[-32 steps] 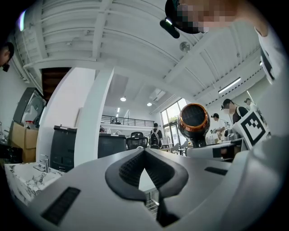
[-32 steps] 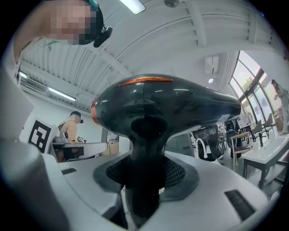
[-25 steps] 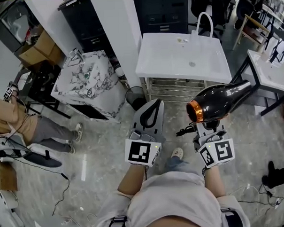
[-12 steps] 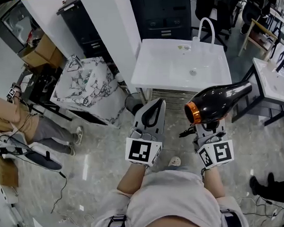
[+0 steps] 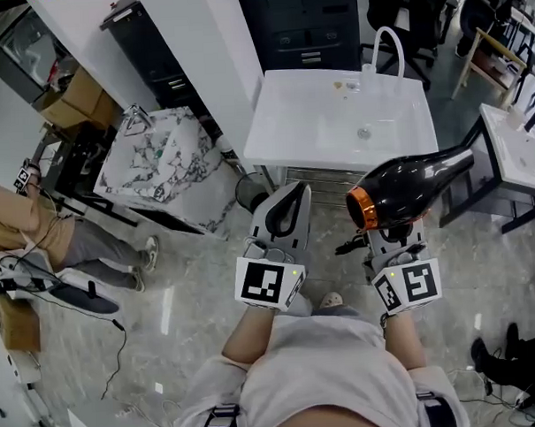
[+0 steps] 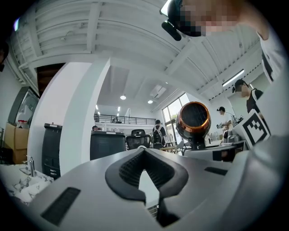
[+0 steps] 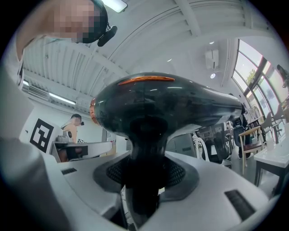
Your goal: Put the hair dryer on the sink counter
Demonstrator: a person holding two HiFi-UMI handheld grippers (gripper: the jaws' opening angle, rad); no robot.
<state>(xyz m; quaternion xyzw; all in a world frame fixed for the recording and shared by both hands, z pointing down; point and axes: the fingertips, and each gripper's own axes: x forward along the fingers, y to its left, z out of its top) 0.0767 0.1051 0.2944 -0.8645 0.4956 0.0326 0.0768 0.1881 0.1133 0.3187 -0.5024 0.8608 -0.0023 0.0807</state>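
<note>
A black hair dryer (image 5: 412, 189) with an orange ring at its rear is held by its handle, its barrel level and pointing right. My right gripper (image 5: 393, 238) is shut on that handle, which fills the gap between the pads in the right gripper view (image 7: 143, 178). The dryer (image 7: 167, 101) spans that view above the jaws. The white sink counter (image 5: 317, 126) with its curved faucet (image 5: 380, 44) lies ahead, beyond both grippers. My left gripper (image 5: 290, 201) is held out beside the right one, its jaws shut with nothing between them (image 6: 143, 152). The dryer's orange rear (image 6: 193, 120) shows to its right.
A marble-patterned cabinet (image 5: 164, 164) stands left of the sink, with a dark bin (image 5: 249, 189) between them. A wire rack (image 5: 323, 175) sits under the counter. Another white counter (image 5: 512, 144) is at the right edge. A seated person (image 5: 38, 236) and cables are on the floor at left.
The sink counter has come nearer and lower in the head view. Both grippers keep their pose, and the dryer stays in the right grip.
</note>
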